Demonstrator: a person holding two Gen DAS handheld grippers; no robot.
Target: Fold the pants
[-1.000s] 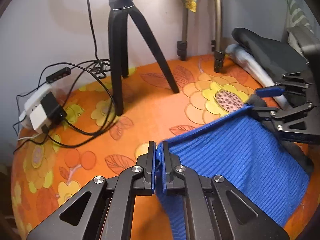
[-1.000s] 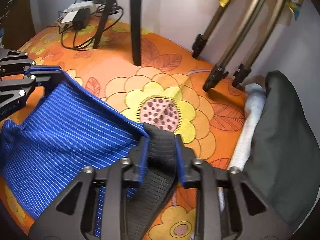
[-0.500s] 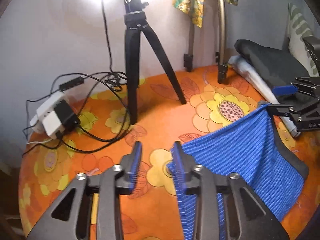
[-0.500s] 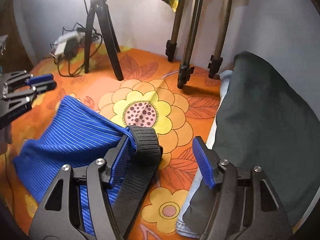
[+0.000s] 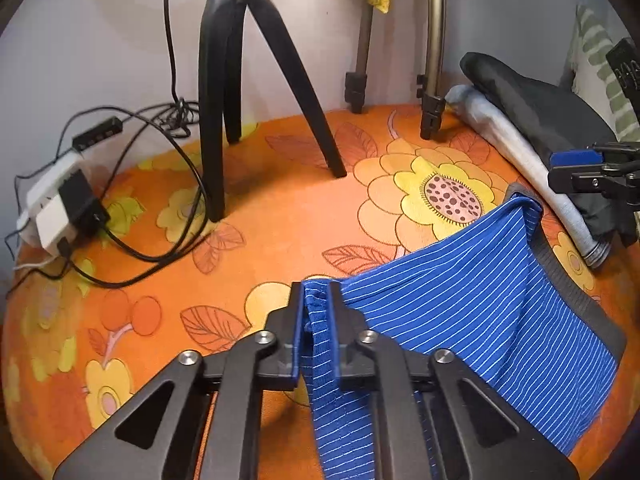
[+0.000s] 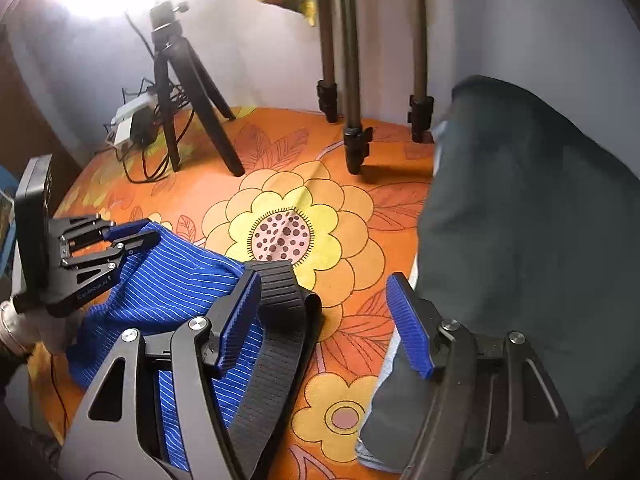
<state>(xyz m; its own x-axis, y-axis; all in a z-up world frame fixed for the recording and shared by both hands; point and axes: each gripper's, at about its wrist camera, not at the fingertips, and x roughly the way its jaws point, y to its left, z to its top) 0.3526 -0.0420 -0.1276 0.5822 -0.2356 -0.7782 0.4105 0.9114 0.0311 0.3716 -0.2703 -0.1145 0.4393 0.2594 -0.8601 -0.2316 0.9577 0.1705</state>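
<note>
In the left wrist view, the blue striped pants (image 5: 460, 312) are gripped at one corner by the left tongs (image 5: 316, 320), while the right tongs (image 6: 324, 316) are spread with nothing pressed between them, probably so that a new hold can be taken.

The right gripper (image 6: 324, 320) stands open over the orange flowered desk (image 6: 360, 216), nothing between its blue pads, its left pad beside the black waistband (image 6: 280, 300) of the blue striped pants (image 6: 176, 280). At far left the left gripper (image 6: 134, 236) is clamped on their edge. Dark folded clothes (image 6: 528, 248) lie right; tripods (image 6: 180, 80) stand far
</note>
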